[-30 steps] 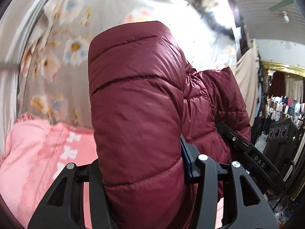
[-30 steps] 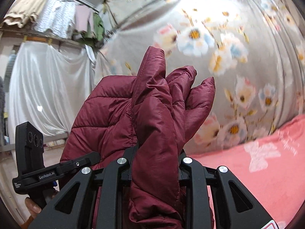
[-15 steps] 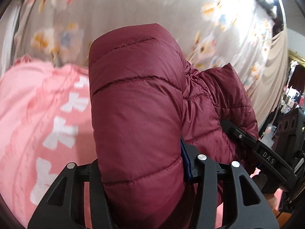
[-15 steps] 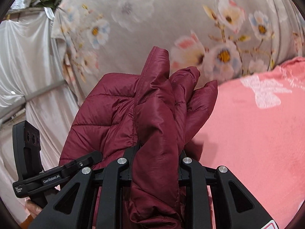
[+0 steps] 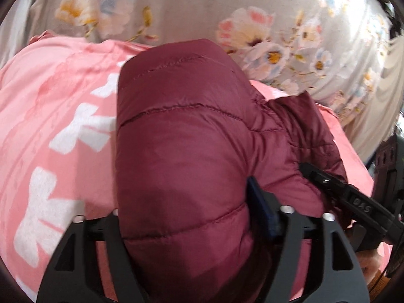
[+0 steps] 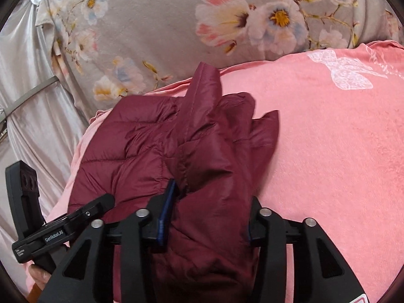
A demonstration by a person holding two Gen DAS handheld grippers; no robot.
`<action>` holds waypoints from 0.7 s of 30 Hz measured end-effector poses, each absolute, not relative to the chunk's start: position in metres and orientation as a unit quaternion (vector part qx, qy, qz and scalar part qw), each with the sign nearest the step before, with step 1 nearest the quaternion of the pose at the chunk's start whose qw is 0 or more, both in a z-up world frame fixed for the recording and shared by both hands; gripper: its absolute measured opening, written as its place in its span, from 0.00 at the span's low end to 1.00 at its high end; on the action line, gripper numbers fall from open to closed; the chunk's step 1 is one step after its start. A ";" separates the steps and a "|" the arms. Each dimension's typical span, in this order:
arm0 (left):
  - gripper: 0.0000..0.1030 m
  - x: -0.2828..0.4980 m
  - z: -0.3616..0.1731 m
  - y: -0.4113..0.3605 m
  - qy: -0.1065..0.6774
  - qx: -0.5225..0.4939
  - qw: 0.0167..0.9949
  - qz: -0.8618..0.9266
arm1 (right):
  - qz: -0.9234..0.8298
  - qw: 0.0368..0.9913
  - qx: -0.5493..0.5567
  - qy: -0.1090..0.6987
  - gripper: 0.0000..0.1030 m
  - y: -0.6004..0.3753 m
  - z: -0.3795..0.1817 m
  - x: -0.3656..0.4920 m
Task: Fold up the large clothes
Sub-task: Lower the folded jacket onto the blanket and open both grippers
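light: soft, even, fairly bright
glare: sheen on maroon jacket [image 5: 181,151]
shadow: faint, beside jacket on pink blanket [image 6: 328,151]
blur: left view smeared; right sharper
edges: fisheye bend, dark corners

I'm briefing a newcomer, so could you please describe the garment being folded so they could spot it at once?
Find the pink blanket spread below the grey floral cloth. On it lies a dark red quilted puffer jacket, the only shiny, stitched, padded item there.

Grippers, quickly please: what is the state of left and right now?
Left gripper: jaws opening, maroon puffer jacket between them.
Right gripper: jaws opening, same jacket between them.
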State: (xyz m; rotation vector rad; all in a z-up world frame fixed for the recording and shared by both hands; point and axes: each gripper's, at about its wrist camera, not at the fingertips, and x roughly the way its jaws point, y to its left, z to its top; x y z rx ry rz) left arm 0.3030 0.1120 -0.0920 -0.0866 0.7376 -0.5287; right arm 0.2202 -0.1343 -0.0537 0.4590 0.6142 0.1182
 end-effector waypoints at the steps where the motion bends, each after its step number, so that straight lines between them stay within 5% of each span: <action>1: 0.74 0.306 -0.092 0.115 0.361 -0.045 0.898 -0.246 | 0.052 0.926 0.221 0.300 0.48 -0.137 -0.050 0.217; 4: 0.83 0.296 -0.079 0.127 0.364 -0.045 0.912 -0.185 | 0.036 0.931 0.215 0.293 0.58 -0.147 -0.035 0.193; 7: 0.83 0.274 -0.058 0.140 0.360 -0.036 0.924 -0.128 | 0.028 0.943 0.206 0.260 0.56 -0.154 -0.014 0.159; 8: 0.83 0.266 -0.051 0.144 0.359 -0.039 0.925 -0.116 | 0.029 0.946 0.201 0.252 0.52 -0.154 -0.008 0.150; 10: 0.83 0.251 -0.042 0.147 0.363 -0.051 0.924 -0.110 | 0.037 0.950 0.180 0.253 0.20 -0.147 -0.001 0.140; 12: 0.82 0.242 -0.040 0.143 0.371 -0.053 0.921 -0.106 | 0.050 0.950 0.141 0.274 0.05 -0.129 -0.002 0.139; 21: 0.75 0.229 -0.080 0.124 0.409 -0.027 0.910 -0.068 | 0.033 0.936 0.071 0.343 0.00 -0.091 -0.052 0.149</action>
